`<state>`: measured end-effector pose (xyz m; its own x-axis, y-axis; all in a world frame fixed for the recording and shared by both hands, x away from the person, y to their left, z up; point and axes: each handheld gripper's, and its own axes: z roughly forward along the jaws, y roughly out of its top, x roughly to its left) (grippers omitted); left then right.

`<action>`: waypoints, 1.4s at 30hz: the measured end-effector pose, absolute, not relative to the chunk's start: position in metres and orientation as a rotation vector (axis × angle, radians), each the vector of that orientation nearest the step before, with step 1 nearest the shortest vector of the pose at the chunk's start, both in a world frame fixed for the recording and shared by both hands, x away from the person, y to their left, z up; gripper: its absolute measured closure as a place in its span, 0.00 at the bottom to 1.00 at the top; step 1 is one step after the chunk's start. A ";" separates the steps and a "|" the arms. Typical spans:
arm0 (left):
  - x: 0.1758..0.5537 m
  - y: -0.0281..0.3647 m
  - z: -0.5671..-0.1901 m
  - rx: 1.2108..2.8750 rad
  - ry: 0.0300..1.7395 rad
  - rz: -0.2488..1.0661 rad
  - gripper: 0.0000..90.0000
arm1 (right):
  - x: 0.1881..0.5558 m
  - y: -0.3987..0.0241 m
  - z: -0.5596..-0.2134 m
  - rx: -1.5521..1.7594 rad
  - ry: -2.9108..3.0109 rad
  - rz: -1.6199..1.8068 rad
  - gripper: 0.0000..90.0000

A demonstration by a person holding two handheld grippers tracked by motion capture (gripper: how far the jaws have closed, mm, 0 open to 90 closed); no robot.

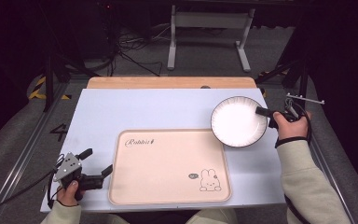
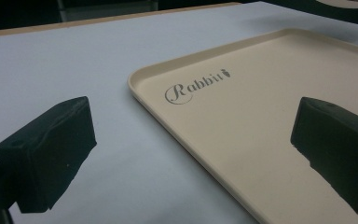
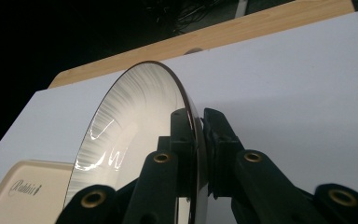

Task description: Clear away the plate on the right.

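Observation:
A white plate point(image 1: 237, 121) with a dark rim is held over the table's right side, its left edge just above the beige tray point(image 1: 168, 186). My right gripper point(image 1: 263, 112) is shut on the plate's right rim; in the right gripper view the plate point(image 3: 130, 126) stands edge-on with its rim pinched between the two black jaws of the right gripper point(image 3: 199, 122). My left gripper point(image 1: 97, 162) stands open just left of the tray's near left corner, holding nothing. In the left gripper view its jaws frame the tray point(image 2: 242, 121) and its "Rabbit" lettering.
A pale blue mat point(image 1: 121, 112) covers the table, with a wooden strip point(image 1: 168, 82) along the far edge. A rabbit drawing point(image 1: 209, 180) marks the tray's near right corner. Metal stand legs point(image 1: 172, 42) and cables lie on the floor beyond. Rails run along both table sides.

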<state>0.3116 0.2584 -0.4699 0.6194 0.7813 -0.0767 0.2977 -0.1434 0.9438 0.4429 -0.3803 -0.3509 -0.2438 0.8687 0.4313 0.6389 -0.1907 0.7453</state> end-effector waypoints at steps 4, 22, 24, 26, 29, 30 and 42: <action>0.312 0.258 -0.470 1.717 0.889 0.536 0.00 | 0.440 -0.369 -0.349 1.738 1.866 1.425 0.93; 0.312 0.258 -0.470 1.719 0.887 0.535 0.00 | 0.430 -0.328 -0.346 1.671 1.991 1.506 0.92; 0.312 0.258 -0.470 1.719 0.887 0.535 0.00 | 0.429 -0.324 -0.345 1.660 2.006 1.511 0.93; 0.312 0.258 -0.470 1.719 0.887 0.534 0.00 | 0.429 -0.320 -0.345 1.658 2.016 1.518 0.92; 0.312 0.258 -0.470 1.720 0.886 0.533 0.00 | 0.429 -0.314 -0.346 1.650 2.034 1.521 0.92; 0.312 0.258 -0.470 1.719 0.886 0.533 0.00 | 0.429 -0.314 -0.346 1.650 2.034 1.521 0.92; 0.312 0.259 -0.470 1.718 0.884 0.530 0.00 | 0.423 -0.289 -0.345 1.608 2.106 1.582 0.92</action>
